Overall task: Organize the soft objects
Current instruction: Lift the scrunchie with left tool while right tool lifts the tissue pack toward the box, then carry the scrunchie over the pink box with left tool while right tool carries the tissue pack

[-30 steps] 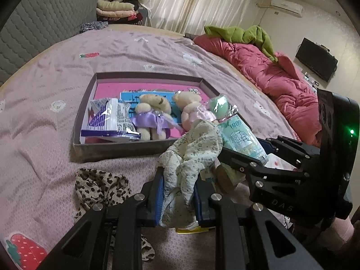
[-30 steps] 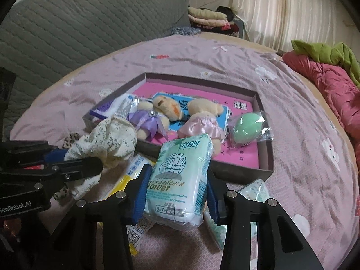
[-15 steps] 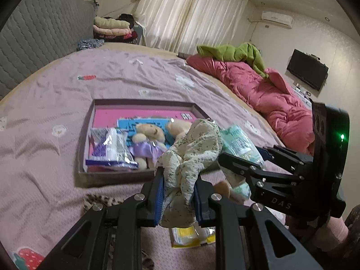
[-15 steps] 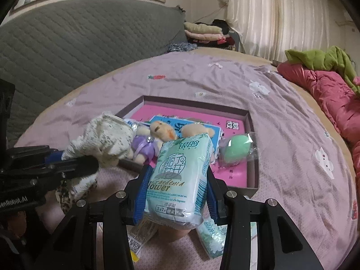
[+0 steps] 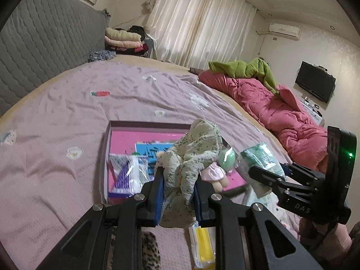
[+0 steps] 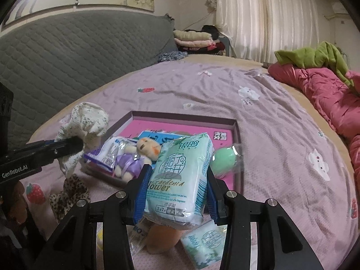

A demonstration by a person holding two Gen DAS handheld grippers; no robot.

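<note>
My left gripper (image 5: 177, 180) is shut on a cream floral cloth (image 5: 193, 155), which bunches up above the fingers. In the right wrist view that cloth (image 6: 87, 121) hangs at the left, above the bed. My right gripper (image 6: 177, 171) is shut on a mint-green tissue pack (image 6: 180, 177), held upright; the same pack (image 5: 261, 157) shows at the right of the left wrist view. Beyond both lies a shallow tray (image 6: 184, 115) with a pink floor. It holds a purple-and-white packet (image 6: 105, 150), a bear in purple (image 6: 135, 157), a bear in pink (image 5: 213, 173) and a wrapped green sponge (image 6: 225, 159).
A leopard-print cloth (image 6: 67, 193), a second tissue pack (image 6: 202, 245) and a yellow packet (image 5: 202, 243) lie on the purple bedspread below the grippers. A pink quilt (image 5: 281, 117) with a green garment (image 5: 243, 67) fills the right side. A grey headboard (image 6: 78, 51) rises at the left.
Both grippers have risen with their loads still gripped and now point less steeply down. The tray sits lower in both views and more of the room shows.
</note>
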